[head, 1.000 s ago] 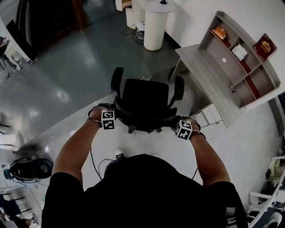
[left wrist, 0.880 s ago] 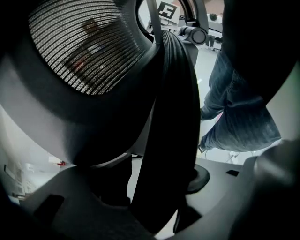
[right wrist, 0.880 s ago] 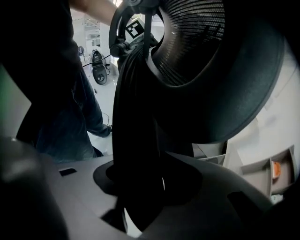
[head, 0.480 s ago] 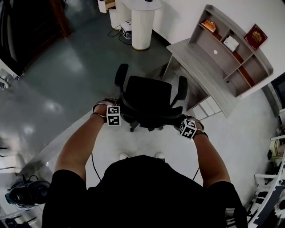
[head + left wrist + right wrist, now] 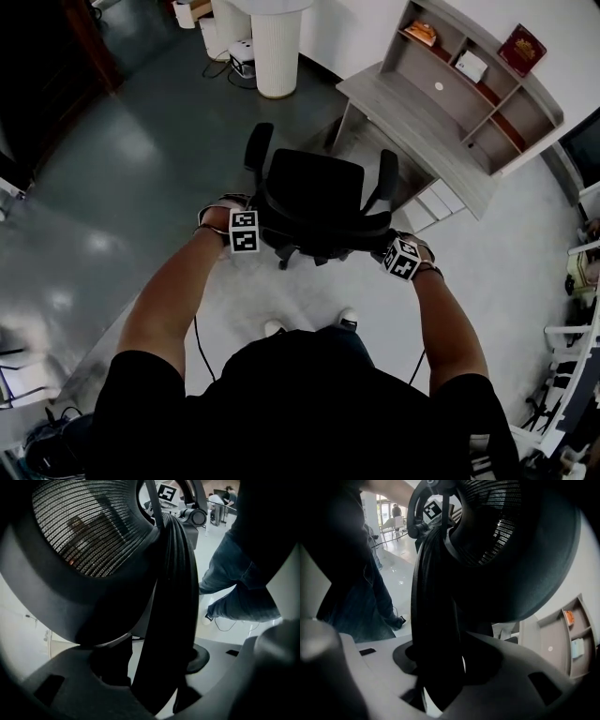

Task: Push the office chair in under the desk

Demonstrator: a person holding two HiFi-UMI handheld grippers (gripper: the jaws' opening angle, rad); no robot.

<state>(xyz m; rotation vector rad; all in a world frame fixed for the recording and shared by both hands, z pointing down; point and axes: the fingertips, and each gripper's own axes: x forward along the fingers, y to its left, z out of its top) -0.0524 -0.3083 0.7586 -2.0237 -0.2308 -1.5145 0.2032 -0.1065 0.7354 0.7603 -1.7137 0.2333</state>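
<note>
In the head view the black office chair (image 5: 314,202) stands on the pale floor with its seat towards the grey desk (image 5: 412,117) at the upper right, still clear of it. My left gripper (image 5: 246,230) is shut on the left end of the backrest's top rim. At the rim's right end my right gripper (image 5: 401,258) is shut on it as well. The left gripper view shows the mesh backrest (image 5: 93,541) overhead and its black rim filling the left gripper (image 5: 159,667). The right gripper view shows the same backrest (image 5: 506,541), with the rim wedged in the right gripper (image 5: 440,667).
A shelf unit (image 5: 478,84) with a few items stands on the desk. White drawers (image 5: 436,202) sit below the desk's right part. A white fluted pedestal (image 5: 277,52) is at the top. A cable (image 5: 197,347) trails on the floor by my shoes (image 5: 275,328).
Both grippers have swung round with the backrest, the left one further, turning the chair slightly towards the desk. My feet have stepped forward behind it.
</note>
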